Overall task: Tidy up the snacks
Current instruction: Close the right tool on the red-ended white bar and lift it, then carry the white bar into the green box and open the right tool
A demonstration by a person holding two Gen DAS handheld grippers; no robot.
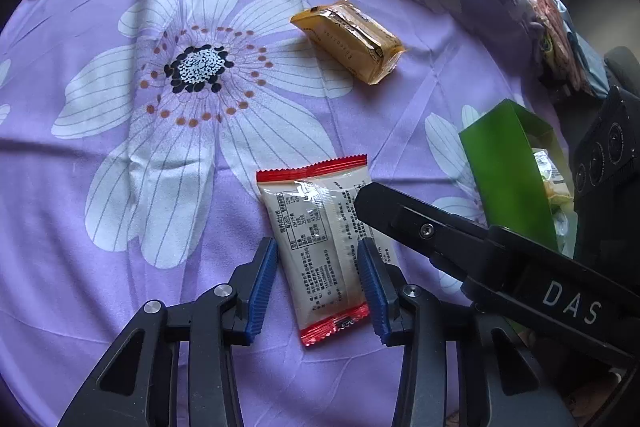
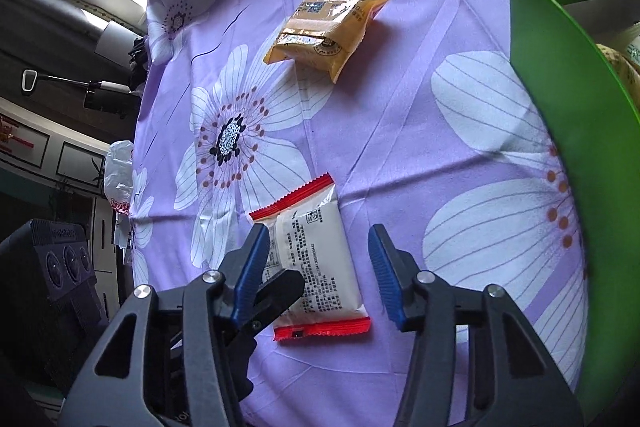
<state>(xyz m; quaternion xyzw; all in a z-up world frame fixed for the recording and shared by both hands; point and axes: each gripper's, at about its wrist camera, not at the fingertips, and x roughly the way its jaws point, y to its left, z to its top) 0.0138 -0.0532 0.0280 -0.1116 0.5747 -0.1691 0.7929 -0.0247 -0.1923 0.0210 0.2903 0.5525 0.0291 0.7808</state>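
Lying flat on the purple floral cloth (image 1: 120, 187) that covers the tabletop, a white snack packet (image 1: 320, 243) with red crimped, zigzag ends shows its glossy printed back. Left gripper (image 1: 320, 283) straddles it: ribbed blue pads (image 1: 262, 283) on black angular arms, jaws narrowed around the packet, right-hand pad at its edge, left-hand pad just beside it with cloth showing between; firm contact cannot be told. Right gripper (image 2: 320, 271) sits over the same packet (image 2: 316, 259), jaws partly apart, left-hand pad (image 2: 250, 267) over the packet's edge, right-hand pad clear of it on bare cloth. In the left wrist view, one black finger of the right gripper crosses over the packet's upper right corner. Further off, well apart, a crinkly yellow-orange foil packet (image 1: 350, 41), pillow-shaped with a folded seam. Green box (image 1: 508, 179), smooth matte card walls, stands open at the right with wrapped snacks (image 1: 554, 187) inside.
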